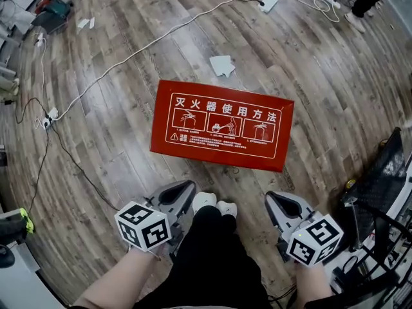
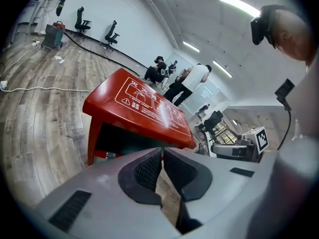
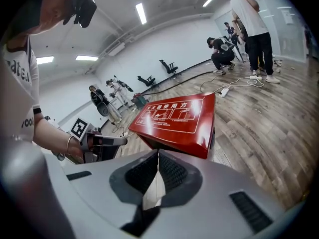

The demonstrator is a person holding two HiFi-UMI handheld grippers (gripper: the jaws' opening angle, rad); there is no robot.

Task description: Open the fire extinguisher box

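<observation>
The red fire extinguisher box (image 1: 222,124) lies on the wooden floor, its lid with white print and pictures facing up. Both grippers hang just short of its near side, apart from it. My left gripper (image 1: 187,187) is shut with nothing between its pads. My right gripper (image 1: 273,199) is also shut and holds nothing. In the left gripper view the box (image 2: 139,106) stands right ahead of the closed tips (image 2: 162,151), its front dark under the lid's edge. In the right gripper view the box's corner (image 3: 192,133) sits just past the closed tips (image 3: 158,153).
White cables run across the floor past a power strip (image 1: 268,3), and a paper scrap (image 1: 222,65) lies behind the box. A black stand (image 1: 380,185) is at the right. The person's shoes (image 1: 214,203) are between the grippers. People stand far behind (image 3: 249,24).
</observation>
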